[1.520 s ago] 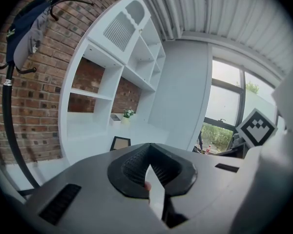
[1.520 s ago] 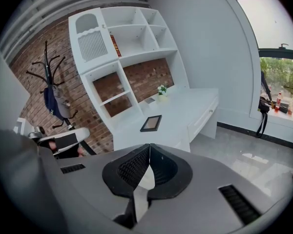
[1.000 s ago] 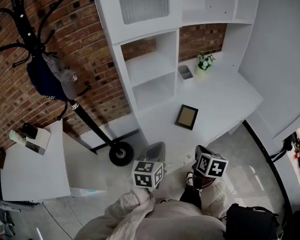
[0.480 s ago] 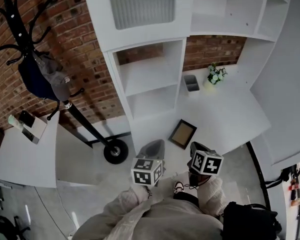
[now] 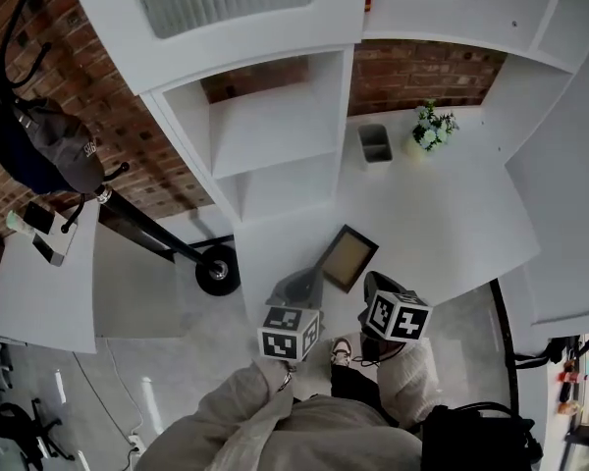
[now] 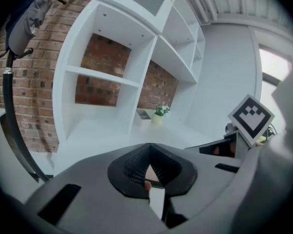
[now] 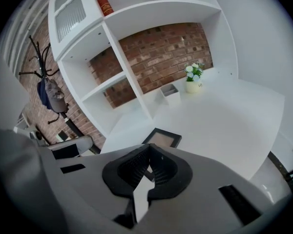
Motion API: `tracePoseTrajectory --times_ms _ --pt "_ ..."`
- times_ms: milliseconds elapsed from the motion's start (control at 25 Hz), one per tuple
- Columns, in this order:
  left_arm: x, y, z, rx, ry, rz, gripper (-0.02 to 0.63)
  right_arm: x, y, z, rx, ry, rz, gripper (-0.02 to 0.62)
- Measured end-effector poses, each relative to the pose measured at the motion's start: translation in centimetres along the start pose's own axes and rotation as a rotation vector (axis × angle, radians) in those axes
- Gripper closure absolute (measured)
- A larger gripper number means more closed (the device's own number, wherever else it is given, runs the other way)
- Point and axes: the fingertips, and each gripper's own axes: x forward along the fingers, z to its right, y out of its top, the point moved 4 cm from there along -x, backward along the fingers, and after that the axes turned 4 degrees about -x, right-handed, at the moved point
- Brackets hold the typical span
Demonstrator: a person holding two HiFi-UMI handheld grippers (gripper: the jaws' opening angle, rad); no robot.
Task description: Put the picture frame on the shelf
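The picture frame (image 5: 348, 257), dark-edged with a tan middle, lies flat near the front edge of the white desk (image 5: 442, 234). In the right gripper view the picture frame (image 7: 162, 138) shows just beyond the jaws. My left gripper (image 5: 299, 290) hangs at the desk's front edge, left of the frame, jaws together and holding nothing. My right gripper (image 5: 376, 290) is just right of the frame's near corner, also shut and empty. The white shelf unit (image 5: 275, 126) rises behind the frame, its open compartments bare. Seen from the grippers: left gripper (image 6: 149, 152), right gripper (image 7: 149, 154).
A small flower pot (image 5: 430, 130) and a grey box (image 5: 375, 145) stand at the back of the desk. A red can (image 7: 105, 5) sits on a high shelf. The black coat stand (image 5: 128, 219) with a cap (image 5: 64, 145) is at the left, beside a side table (image 5: 39, 292).
The person has stepped closer to the desk, so the frame and shelf now sit nearer to both grippers. Both grippers stay low, shut and empty.
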Motion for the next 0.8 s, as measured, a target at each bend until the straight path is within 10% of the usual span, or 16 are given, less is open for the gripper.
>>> tracePoseTrajectory --times_ms 800 --pt "4.1 -3.2 -2.1 -0.073 0.036 -0.083 0.598 5.1 -3.2 3.4 0.093 -0.044 -0.091 0.569"
